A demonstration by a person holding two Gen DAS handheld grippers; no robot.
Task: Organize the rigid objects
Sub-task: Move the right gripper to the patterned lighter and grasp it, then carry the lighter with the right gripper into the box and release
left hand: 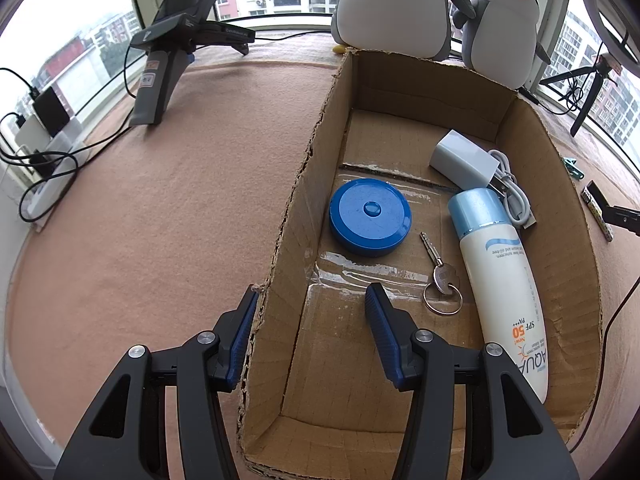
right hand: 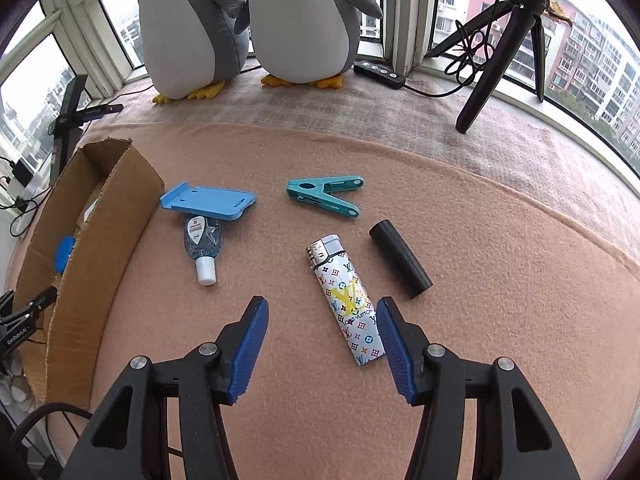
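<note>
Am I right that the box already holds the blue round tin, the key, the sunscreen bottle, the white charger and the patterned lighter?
Not quite. The lighter lies outside on the blanket, between the open right tongs, as the right wrist view shows. The box holds the blue round tin, key, sunscreen bottle and white charger.

1. My fingers (right hand: 250, 344) wear ribbed, matt blue rubbery pads.
2. The tabletop (right hand: 480, 240) is covered in fuzzy pink cloth.
3. The box (left hand: 304, 208) is rough corrugated cardboard with torn edges.
4. The lighter (right hand: 350, 304) has a glossy printed wrap and a shiny metal head.
5. The key (left hand: 438, 270) is bright metal.
</note>
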